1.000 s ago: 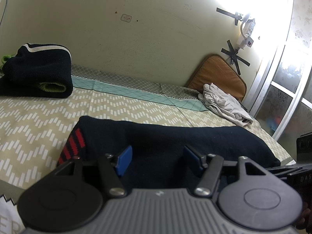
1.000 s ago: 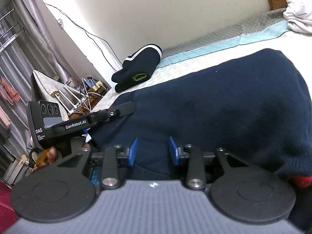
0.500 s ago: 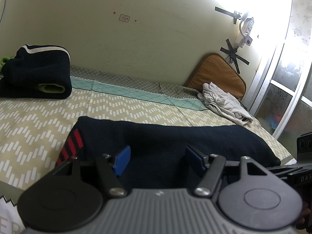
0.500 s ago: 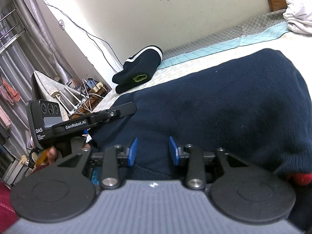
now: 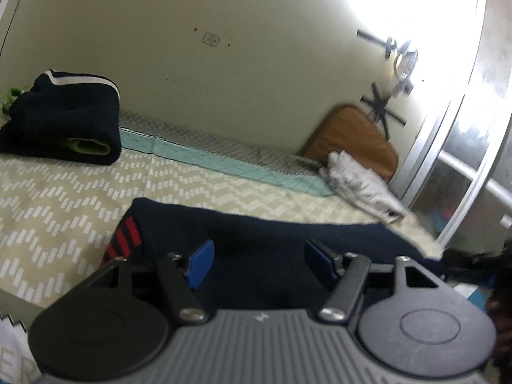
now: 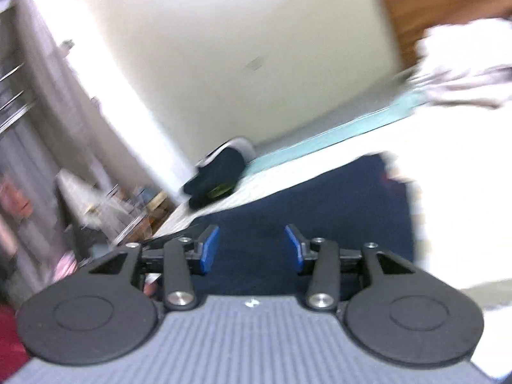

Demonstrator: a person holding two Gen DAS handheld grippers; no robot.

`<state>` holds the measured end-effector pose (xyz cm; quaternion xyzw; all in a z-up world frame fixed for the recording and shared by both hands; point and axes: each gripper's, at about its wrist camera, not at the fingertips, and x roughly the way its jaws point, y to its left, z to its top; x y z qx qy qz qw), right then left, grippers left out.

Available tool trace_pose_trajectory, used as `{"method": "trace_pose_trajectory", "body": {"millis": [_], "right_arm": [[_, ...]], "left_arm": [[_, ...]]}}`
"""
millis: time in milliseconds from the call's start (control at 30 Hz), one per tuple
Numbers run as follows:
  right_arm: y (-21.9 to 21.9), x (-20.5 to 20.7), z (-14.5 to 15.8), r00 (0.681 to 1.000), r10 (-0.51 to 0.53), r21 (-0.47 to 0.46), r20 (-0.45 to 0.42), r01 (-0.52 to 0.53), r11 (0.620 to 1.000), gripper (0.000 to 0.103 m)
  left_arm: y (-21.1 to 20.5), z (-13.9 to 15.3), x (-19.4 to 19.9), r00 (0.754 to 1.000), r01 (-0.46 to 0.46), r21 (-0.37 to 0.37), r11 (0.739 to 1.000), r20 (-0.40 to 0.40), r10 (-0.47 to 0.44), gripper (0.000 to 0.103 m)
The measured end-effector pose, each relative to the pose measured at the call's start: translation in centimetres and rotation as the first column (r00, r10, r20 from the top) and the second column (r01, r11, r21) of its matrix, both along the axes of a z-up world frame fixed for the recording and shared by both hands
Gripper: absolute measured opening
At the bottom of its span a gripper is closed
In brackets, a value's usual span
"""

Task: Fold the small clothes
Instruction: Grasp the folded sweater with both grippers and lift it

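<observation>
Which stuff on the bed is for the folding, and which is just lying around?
For the folding:
navy sweater
folded navy garment
crumpled white clothes
left tool
right tool

Just lying around:
brown cushion
patterned bedsheet

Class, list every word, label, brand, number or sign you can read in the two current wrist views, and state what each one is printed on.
"ER": large pale letters, cut off by the frame edge, on the white paper at the lower left of the left wrist view.
Small pale mark on the left hand-held gripper housing: too small to read.
Same mark on the right hand-held gripper housing: blurred, unreadable.
Wall plate: no legible text.
</observation>
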<state>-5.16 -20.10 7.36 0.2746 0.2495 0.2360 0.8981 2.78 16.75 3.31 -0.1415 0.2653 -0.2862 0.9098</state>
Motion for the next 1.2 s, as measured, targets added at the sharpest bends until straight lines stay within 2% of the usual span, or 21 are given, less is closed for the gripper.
{"method": "trace_pose_trajectory", "body": {"millis": [33, 100, 133, 167, 233, 300, 333, 433, 467, 500, 567, 600, 667, 800, 900, 967, 1067, 1133, 1200], "right_arm": [[-1.2, -0.6, 0.0, 0.998, -0.055, -0.01, -0.01, 0.055, 0.998, 0.058], [-3.7, -1.5, -0.6, 0.991, -0.126, 0.022, -0.045, 0.127, 0.992, 0.062], [-4.6, -1.8, -1.0, 0.985, -0.157, 0.042, -0.07, 0.16, 0.986, 0.071], [-5.3, -1.9, -1.6, 0.979, -0.178, 0.056, -0.099, 0.184, 0.981, 0.076], [-6.0, -1.5, -2.7, 0.972, -0.175, 0.09, -0.155, 0.191, 0.978, 0.076], [-6.2, -0.8, -3.8, 0.969, -0.151, 0.133, -0.196, 0.179, 0.975, 0.076], [-6.0, -0.4, -4.2, 0.971, -0.134, 0.144, -0.198, 0.164, 0.976, 0.074], [-4.3, 1.1, -3.9, 0.975, -0.097, 0.099, -0.201, 0.119, 0.988, 0.074], [-3.8, 1.6, -3.8, 0.975, -0.077, 0.082, -0.207, 0.096, 0.992, 0.067], [-3.1, 2.2, -3.8, 0.973, -0.056, 0.071, -0.222, 0.074, 0.995, 0.062], [-1.9, 3.2, -3.5, 0.969, -0.034, 0.046, -0.246, 0.047, 0.998, 0.032], [-1.5, 3.4, -3.1, 0.97, -0.021, 0.063, -0.242, 0.037, 0.997, 0.032], [-0.9, 3.3, -0.9, 0.984, 0.014, 0.066, -0.176, -0.003, 0.998, 0.031], [3.4, 4.1, 4.6, 0.99, 0.129, -0.034, -0.047, -0.131, 0.991, 0.03], [8.9, 5.5, 7.1, 0.968, 0.248, -0.174, -0.02, -0.248, 0.953, 0.029], [12.7, 6.4, 7.7, 0.945, 0.326, -0.254, -0.026, -0.321, 0.912, 0.028], [17.7, 7.8, 8.0, 0.899, 0.436, -0.33, -0.042, -0.424, 0.843, 0.027], [21.2, 9.0, 7.5, 0.867, 0.493, -0.385, -0.071, -0.48, 0.788, 0.027], [24.4, 9.5, 6.0, 0.837, 0.535, -0.461, -0.116, -0.522, 0.718, 0.027]], "left_arm": [[-0.1, 0.3, -0.1, 1.0, 0.017, -0.022, 1.0, -0.006, -0.017, 0.063], [-1.0, 0.9, -0.6, 0.998, 0.062, -0.039, 0.997, -0.006, -0.063, 0.059], [-1.6, 1.0, -0.8, 0.996, 0.088, -0.034, 0.996, -0.001, -0.088, 0.057], [-2.5, 1.2, -0.9, 0.993, 0.117, -0.021, 0.993, -0.001, -0.118, 0.052], [-3.9, 1.1, -0.9, 0.987, 0.161, -0.005, 0.987, -0.026, -0.161, 0.041], [-5.0, 0.7, -0.4, 0.978, 0.193, 0.0, 0.981, -0.075, -0.193, 0.026], [-5.4, 0.4, 0.0, 0.973, 0.206, 0.002, 0.979, -0.106, -0.204, 0.022], [-6.3, -0.3, 0.8, 0.968, 0.2, 0.034, 0.979, -0.163, -0.192, 0.01], [-6.3, -0.6, 1.1, 0.967, 0.195, 0.039, 0.98, -0.177, -0.185, 0.004], [-6.2, -0.8, 1.3, 0.964, 0.194, 0.027, 0.981, -0.188, -0.186, 0.003], [-5.7, -1.3, 2.0, 0.955, 0.192, -0.022, 0.981, -0.224, -0.192, 0.004], [-5.5, -1.4, 2.2, 0.952, 0.192, -0.034, 0.981, -0.236, -0.195, 0.004], [-5.5, -1.4, 2.2, 0.951, 0.197, -0.03, 0.98, -0.236, -0.198, 0.004], [-5.6, -1.2, 2.2, 0.955, 0.194, -0.024, 0.981, -0.224, -0.194, 0.005], [-4.2, -0.8, 1.7, 0.959, 0.179, -0.045, 0.983, -0.214, -0.185, 0.006], [-1.2, 0.2, 0.4, 0.975, 0.137, -0.066, 0.988, -0.167, -0.146, 0.008], [5.0, 1.6, -1.4, 0.994, 0.0, -0.103, 0.995, -0.107, -0.012, 0.014], [9.4, 2.4, -2.6, 0.989, -0.126, -0.12, 0.985, -0.097, 0.115, 0.017], [12.5, 3.1, -3.6, 0.975, -0.213, -0.135, 0.968, -0.086, 0.203, 0.019]]}}
